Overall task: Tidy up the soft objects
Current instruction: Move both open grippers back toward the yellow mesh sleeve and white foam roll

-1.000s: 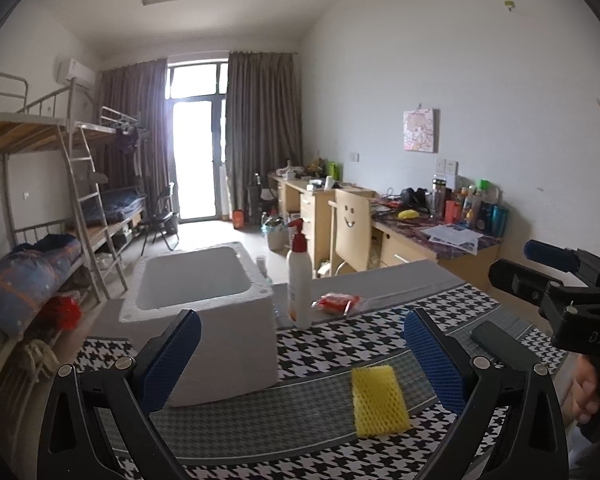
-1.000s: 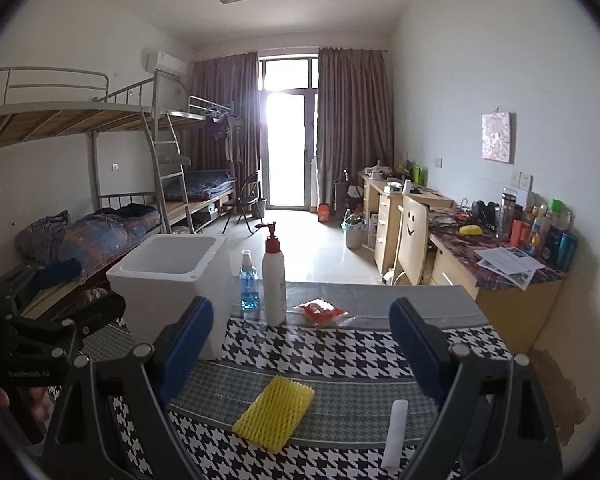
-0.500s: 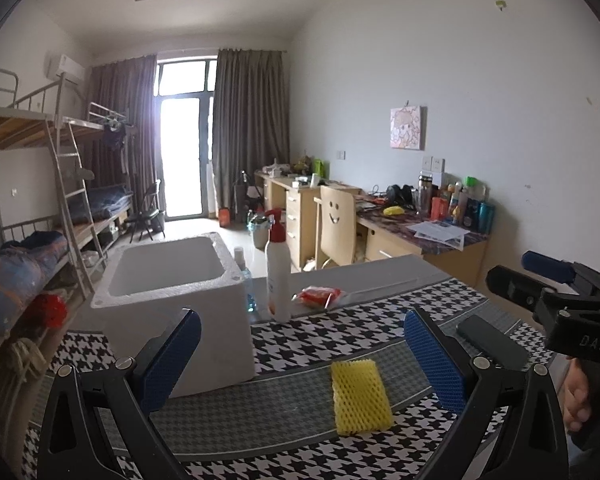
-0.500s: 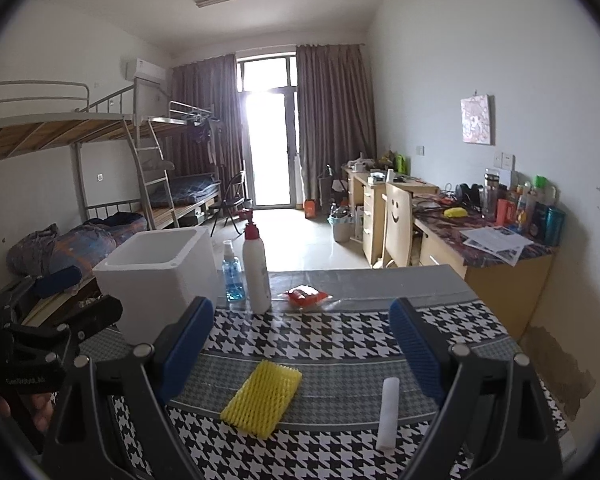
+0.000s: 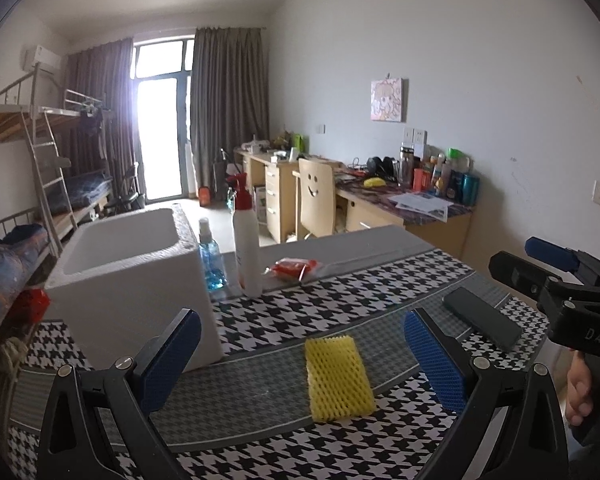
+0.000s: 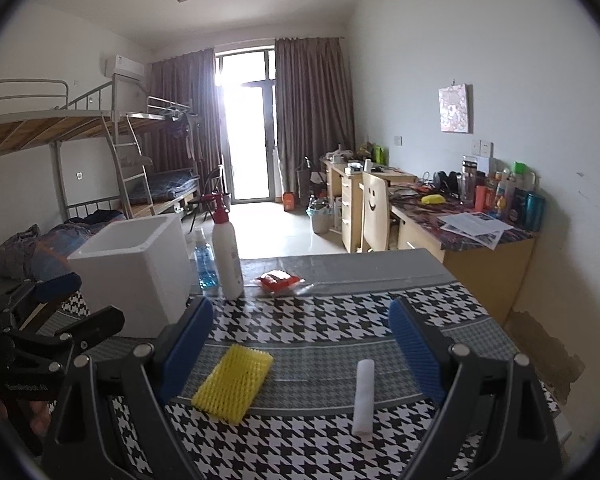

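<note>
In the left wrist view, the left gripper [image 5: 302,356] is seen at the bottom of the frame with its blue-padded fingers [image 5: 168,358] spread wide and nothing held between them. The yellow foam net [image 5: 338,378] lies flat on the houndstooth worktop [image 5: 340,300] at lower centre, within the span of the fingers but touched by neither. The white foam box [image 5: 136,280] stands open-topped at centre left, with a white pump bottle [image 5: 246,246], a blue spray bottle [image 5: 210,258] and a red packet [image 5: 296,269] just beyond it; a dark phone [image 5: 482,324] rests at lower right, near the right gripper [image 5: 536,264] at the right edge. In the right wrist view, that gripper's fingers [image 6: 414,350] are likewise spread and empty; the net sits at lower left of centre, beside the left finger, and a white foam roll [image 6: 363,396] lies at lower centre between the fingers, well apart from the net. The step in hand is judged to be the approach before any pickup, since both soft items are on the worktop and the box appears empty as far as its interior is shown. A descent onto one item and a gentle closing are called for next, light enough that the foam is not crushed.
</note>
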{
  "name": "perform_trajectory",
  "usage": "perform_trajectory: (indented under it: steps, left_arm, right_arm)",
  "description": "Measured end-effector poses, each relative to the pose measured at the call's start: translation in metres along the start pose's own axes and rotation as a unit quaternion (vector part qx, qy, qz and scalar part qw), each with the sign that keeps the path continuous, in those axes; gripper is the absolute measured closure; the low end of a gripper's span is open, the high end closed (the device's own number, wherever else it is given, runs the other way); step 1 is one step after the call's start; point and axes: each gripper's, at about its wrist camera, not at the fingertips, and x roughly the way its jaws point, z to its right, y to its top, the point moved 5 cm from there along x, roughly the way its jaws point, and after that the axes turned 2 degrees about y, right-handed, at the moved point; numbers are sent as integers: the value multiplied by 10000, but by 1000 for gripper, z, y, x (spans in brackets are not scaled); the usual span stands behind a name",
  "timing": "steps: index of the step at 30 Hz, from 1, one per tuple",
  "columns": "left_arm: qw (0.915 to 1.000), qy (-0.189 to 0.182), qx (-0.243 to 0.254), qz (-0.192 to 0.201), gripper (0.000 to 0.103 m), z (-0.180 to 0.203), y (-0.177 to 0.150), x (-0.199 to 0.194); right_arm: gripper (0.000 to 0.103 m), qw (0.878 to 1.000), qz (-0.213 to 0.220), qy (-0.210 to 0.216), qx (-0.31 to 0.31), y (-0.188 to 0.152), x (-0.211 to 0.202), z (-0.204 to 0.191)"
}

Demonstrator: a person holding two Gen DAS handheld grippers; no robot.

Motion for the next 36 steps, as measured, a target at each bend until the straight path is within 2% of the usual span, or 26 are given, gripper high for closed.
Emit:
perform_trajectory:
  steps: [18, 27, 36]
  left_arm:
    - [9980, -71, 13, -624, 1, 16, -18, 37]
    - [9955, -293, 114, -889, 1, 30, -27, 52]
    - [9943, -239, 82, -1033, 1, 32, -31, 64]
  right_arm:
    - [11, 9988, -354, -123, 305, -24, 13, 33]
    - [11, 9972, -644, -143, 353, -39, 26, 41]
    - [11, 9955, -842, -199, 376, -48, 34, 51]
